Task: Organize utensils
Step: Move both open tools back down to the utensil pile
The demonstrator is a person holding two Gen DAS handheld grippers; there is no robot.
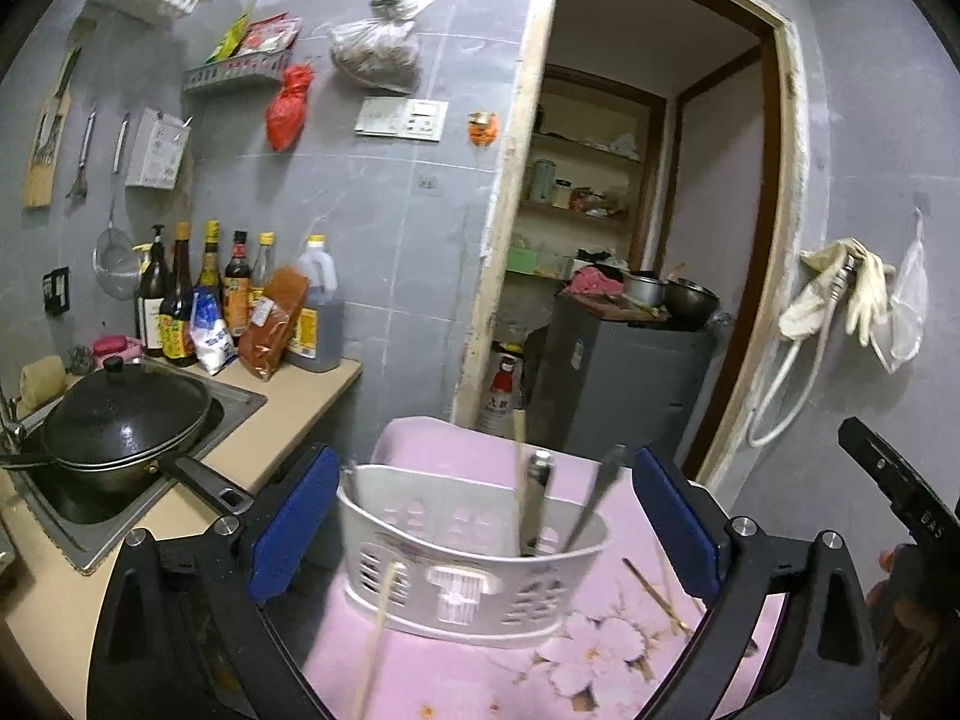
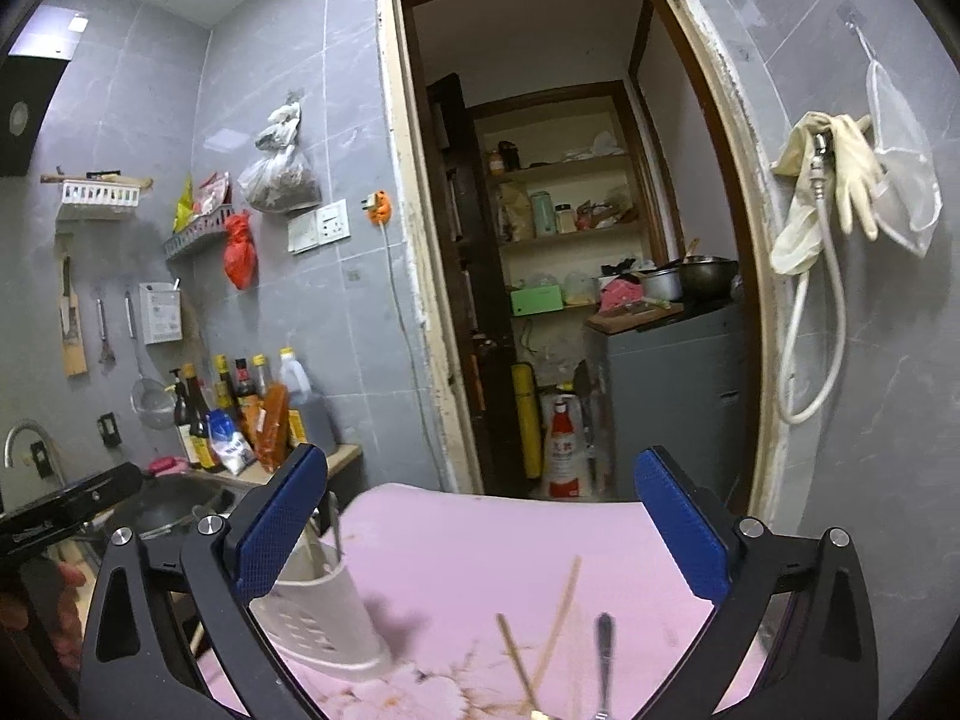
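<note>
Standing on the pink floral-print worktop (image 1: pixel 468 678), the white perforated plastic utensil caddy (image 1: pixel 468 570) holds upright metal utensils (image 1: pixel 537 498). The left gripper (image 1: pixel 483 531) has its fingers spread wide around the caddy, grasping nothing. The right gripper (image 2: pixel 480 531), likewise released, hangs above loose wooden chopsticks (image 2: pixel 543 642) and a metal-handled utensil (image 2: pixel 603 654).

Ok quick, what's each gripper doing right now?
Left gripper: open, empty, straddling the white utensil holder.
Right gripper: open, empty, above loose chopsticks.
</note>
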